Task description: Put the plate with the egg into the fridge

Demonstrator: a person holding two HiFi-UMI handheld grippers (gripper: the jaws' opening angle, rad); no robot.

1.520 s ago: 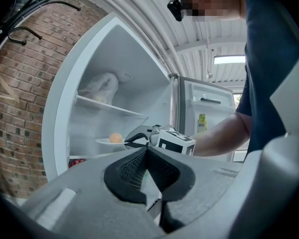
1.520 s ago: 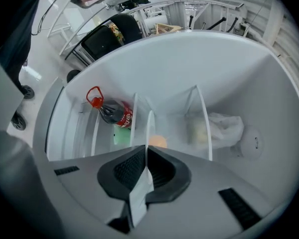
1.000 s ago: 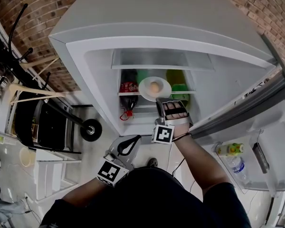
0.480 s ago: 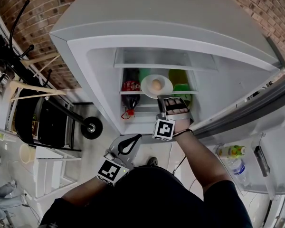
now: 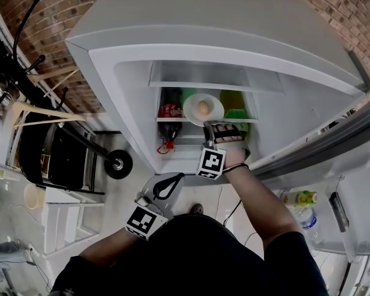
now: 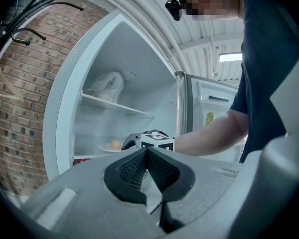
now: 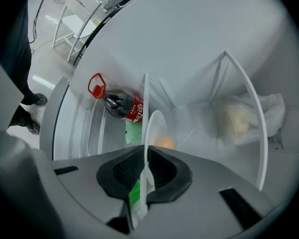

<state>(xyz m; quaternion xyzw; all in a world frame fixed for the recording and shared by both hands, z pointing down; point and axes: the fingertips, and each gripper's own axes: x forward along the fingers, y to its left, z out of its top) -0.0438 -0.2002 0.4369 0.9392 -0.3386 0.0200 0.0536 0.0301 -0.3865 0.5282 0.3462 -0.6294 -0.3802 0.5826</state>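
Plate rim was pinched in right tongs, jaws just easing open, egg just ahead over shelf; left tongs closed, empty; release before plate lay flat could spill egg.

In the head view's centre, the fridge shows a middle shelf. A white plate with an egg sits at its front edge. Below that shelf lie a cola bottle and green packs. In the left gripper view's left half, the upper shelf carries a white bag.
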